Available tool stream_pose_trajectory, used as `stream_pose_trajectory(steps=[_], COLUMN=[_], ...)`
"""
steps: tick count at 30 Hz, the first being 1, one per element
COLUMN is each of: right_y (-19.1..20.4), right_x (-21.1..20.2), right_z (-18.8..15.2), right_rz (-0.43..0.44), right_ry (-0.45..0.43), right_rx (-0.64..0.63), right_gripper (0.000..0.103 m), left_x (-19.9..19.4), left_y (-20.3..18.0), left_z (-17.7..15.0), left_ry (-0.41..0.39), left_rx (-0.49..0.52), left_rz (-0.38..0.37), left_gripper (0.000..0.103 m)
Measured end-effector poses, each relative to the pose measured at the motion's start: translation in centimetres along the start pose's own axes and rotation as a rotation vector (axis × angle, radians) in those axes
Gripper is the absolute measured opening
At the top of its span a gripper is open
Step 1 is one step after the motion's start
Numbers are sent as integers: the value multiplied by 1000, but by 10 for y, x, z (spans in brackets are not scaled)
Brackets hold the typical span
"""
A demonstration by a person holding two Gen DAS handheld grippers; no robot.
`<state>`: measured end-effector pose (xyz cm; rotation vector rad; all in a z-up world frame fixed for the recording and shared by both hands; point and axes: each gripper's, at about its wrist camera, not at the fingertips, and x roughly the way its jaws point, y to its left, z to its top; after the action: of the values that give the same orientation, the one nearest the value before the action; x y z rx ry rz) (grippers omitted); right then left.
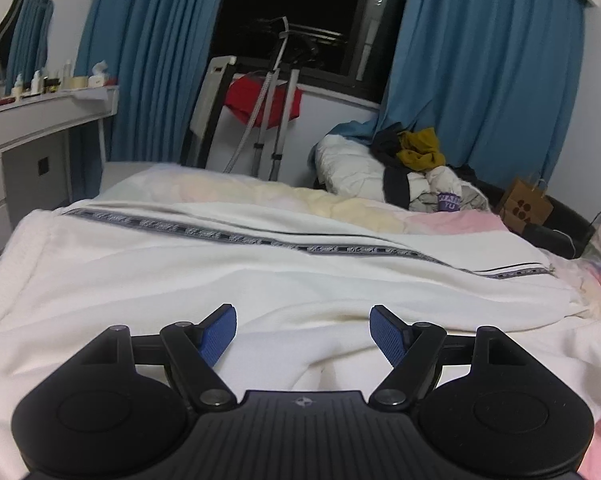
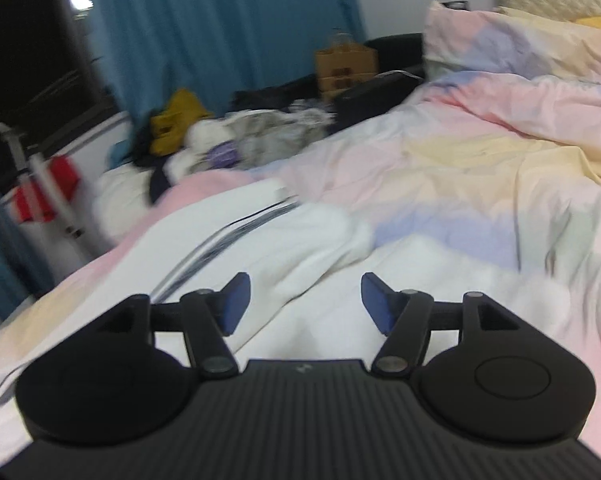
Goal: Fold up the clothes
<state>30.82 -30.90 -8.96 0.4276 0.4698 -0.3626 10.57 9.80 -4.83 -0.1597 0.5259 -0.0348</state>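
White garment (image 1: 260, 264) spread flat across the bed, its dark patterned stripe (image 1: 236, 236) running crosswise, and it lies right under and ahead of the left gripper (image 1: 302, 334). Jaws standing wide, blue pads (image 1: 219, 336) clear of the cloth, nothing between them. Over on the right wrist view, the same white garment (image 2: 284, 248) sits below the right gripper (image 2: 305, 304), jaws parted there too, nothing held. That view is smeared with blur, so the stripe lines (image 2: 220, 236) and the garment's far end are hard to read. Its near edge is cut off behind both gripper bodies. Beyond it, pastel bedding (image 2: 480, 168) rumpled to the right with open room; a pile of clothes (image 1: 416, 168) at the far corner, blue curtains (image 1: 484, 80), a white dresser (image 1: 28, 136) off the left edge.
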Motion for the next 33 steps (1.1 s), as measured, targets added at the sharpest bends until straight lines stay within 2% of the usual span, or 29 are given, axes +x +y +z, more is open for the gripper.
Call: stream_pose_trajectory(steps=[1, 6, 9, 11, 12, 16, 18, 20, 23, 24, 26, 29, 33], right_y=[8, 57, 74, 74, 73, 73, 72, 71, 63, 59, 47, 26, 1], right_x=[-15, -82, -112, -122, -125, -119, -115, -114, -109, -108, -106, -105, -104], right_z=[-5, -30, -48, -57, -61, -63, -65, -68, -67, -66, -63, -58, -50], right_rz=[24, 156, 217, 261, 282, 305, 296, 269, 210, 191, 169, 162, 93], right_ry=[8, 45, 18, 7, 3, 36, 49, 55, 78, 84, 88, 74, 16], right_rx=[-13, -154, -229, -242, -244, -271, -272, -270, -238, -220, -154, -32, 84], right_gripper=[66, 67, 70, 85, 89, 89, 89, 89, 89, 89, 89, 89, 89], left_x=[-7, -50, -67, -77, -81, -93, -99, -104, -120, -127, -135, -128, -122], left_y=[0, -9, -14, -17, -17, -11, -3, 17, 57, 71, 96, 135, 166], left_z=[0, -4, -5, -5, -7, -10, -11, -9, -5, -5, -6, -15, -35], left_ry=[12, -8, -18, -14, -11, 19, 45, 72, 94, 78, 78, 139, 196], left_rx=[13, 90, 116, 116, 111, 71, 29, -48, -269, -323, -425, -628, -809], left_rz=[27, 58, 95, 103, 116, 151, 161, 151, 108, 88, 78, 30, 56], left_gripper=[75, 78, 79, 80, 81, 86, 93, 97, 97, 97, 98, 97, 95])
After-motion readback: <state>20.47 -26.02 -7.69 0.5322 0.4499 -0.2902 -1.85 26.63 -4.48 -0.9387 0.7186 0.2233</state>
